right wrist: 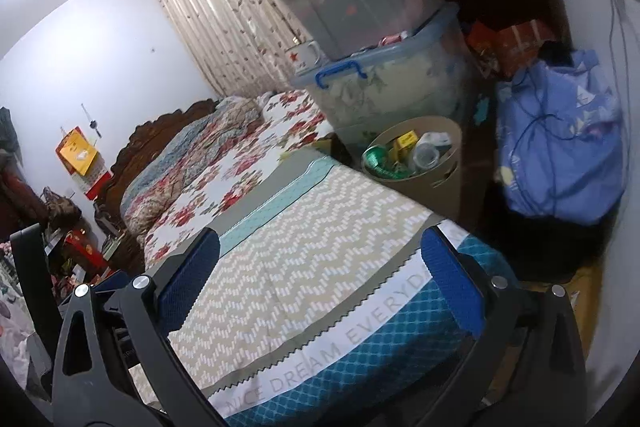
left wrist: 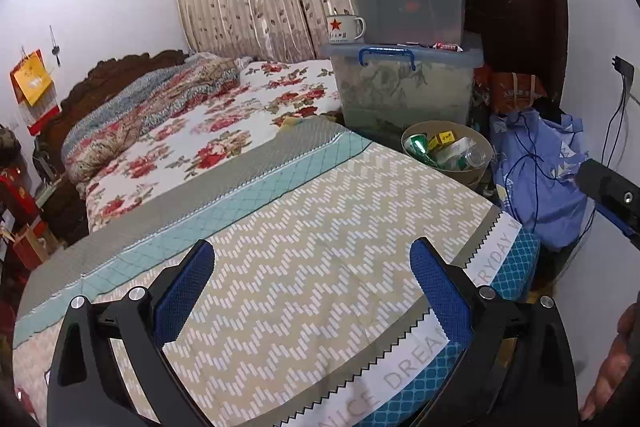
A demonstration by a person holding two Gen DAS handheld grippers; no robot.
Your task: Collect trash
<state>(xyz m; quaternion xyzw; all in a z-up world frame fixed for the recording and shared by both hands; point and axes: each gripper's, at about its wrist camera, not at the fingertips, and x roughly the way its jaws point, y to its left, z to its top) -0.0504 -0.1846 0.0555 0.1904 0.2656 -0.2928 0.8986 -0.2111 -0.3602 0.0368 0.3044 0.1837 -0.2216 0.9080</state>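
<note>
The left gripper (left wrist: 310, 267) fills the lower part of its frame above the zigzag-patterned bedspread (left wrist: 320, 227), its blue-padded fingers (left wrist: 184, 291) spread wide with nothing between them. The right gripper (right wrist: 320, 255) sits likewise at the bottom of its frame, fingers (right wrist: 452, 279) released and empty over the bed's blue printed edge. The trash lies in a round tan wastebasket (left wrist: 476, 175) right of centre in the left view, just beyond the bed's far corner: a green crushed can (left wrist: 416, 147), a yellow carton (left wrist: 442, 139) and what looks like a clear plastic bottle (left wrist: 476, 157). Behind it rise stacked storage bins (left wrist: 404, 83), an enamel mug (left wrist: 344, 29) with a red star on the lowest lid. A blue cloth bundle (left wrist: 540, 171) lies at right.
</note>
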